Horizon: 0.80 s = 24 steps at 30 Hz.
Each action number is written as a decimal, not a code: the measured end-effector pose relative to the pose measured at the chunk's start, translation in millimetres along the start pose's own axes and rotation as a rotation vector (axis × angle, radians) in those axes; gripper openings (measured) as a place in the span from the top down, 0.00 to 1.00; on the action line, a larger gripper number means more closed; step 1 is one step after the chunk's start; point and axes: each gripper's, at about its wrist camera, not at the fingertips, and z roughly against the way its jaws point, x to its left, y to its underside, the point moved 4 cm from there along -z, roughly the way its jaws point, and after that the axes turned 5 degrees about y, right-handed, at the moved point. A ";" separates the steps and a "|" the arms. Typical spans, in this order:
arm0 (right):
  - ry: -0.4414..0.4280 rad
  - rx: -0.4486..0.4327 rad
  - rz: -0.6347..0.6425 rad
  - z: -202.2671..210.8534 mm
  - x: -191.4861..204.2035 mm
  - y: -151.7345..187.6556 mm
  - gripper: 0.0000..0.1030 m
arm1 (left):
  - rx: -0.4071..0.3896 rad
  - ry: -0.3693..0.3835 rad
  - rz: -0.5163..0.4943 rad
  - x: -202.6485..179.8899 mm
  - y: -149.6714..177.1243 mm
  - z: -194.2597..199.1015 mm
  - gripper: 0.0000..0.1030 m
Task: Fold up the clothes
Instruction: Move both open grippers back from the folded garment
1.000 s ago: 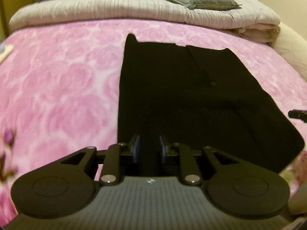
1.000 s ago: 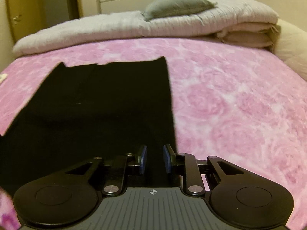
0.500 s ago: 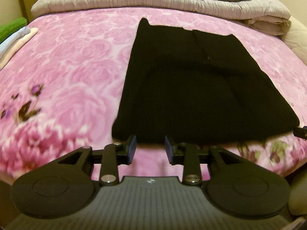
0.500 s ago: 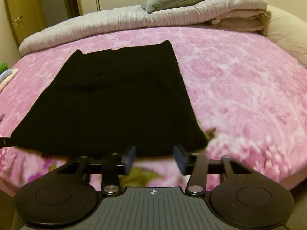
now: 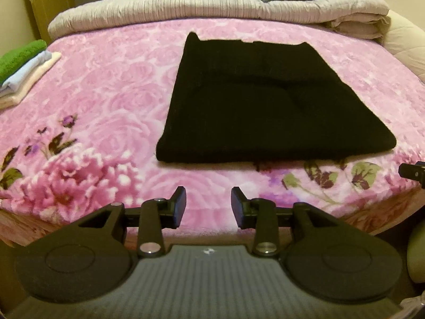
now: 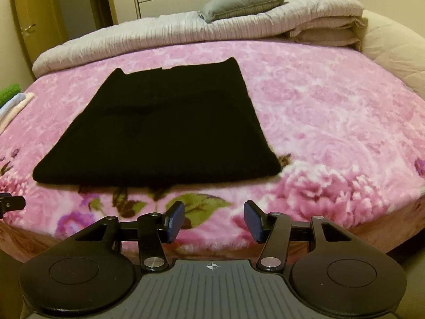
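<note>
Both wrist views look down across the bed's near edge, sharing the black garment [image 5: 268, 98] [image 6: 170, 130].

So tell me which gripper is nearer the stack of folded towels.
Left. The left gripper sits on the stack of folded towels' side; the right gripper is farther across.

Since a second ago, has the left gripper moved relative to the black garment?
Yes. The left gripper has backed off the black garment, whose near edge now lies beyond the opening, empty jaws, over the pink blanket.
</note>
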 end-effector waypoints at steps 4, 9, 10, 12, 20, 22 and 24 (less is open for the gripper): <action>-0.008 0.002 -0.009 1.9 -1.1 1.0 0.48 | -0.005 0.011 0.000 -1.5 -0.3 4.3 0.67; -0.010 0.009 -0.010 -0.9 -1.2 1.4 0.48 | 0.005 0.014 -0.004 -3.7 -0.1 -0.8 0.66; -0.010 0.011 -0.010 -1.8 -1.2 1.4 0.48 | 0.008 0.018 -0.002 -3.4 0.1 -3.1 0.66; -0.008 0.014 -0.012 -5.1 -2.5 2.4 0.48 | 0.007 0.054 0.021 -0.8 1.0 -7.4 0.65; -0.170 0.091 -0.284 -35.1 -36.5 16.8 0.48 | -0.037 0.407 0.535 59.8 16.4 -37.4 0.61; -0.241 0.101 -0.415 -44.2 -51.5 18.9 0.48 | -0.055 0.412 0.615 73.1 17.2 -46.5 0.60; -0.283 0.102 -0.532 -53.7 -65.3 17.4 0.48 | -0.074 0.422 0.686 84.5 16.3 -55.8 0.58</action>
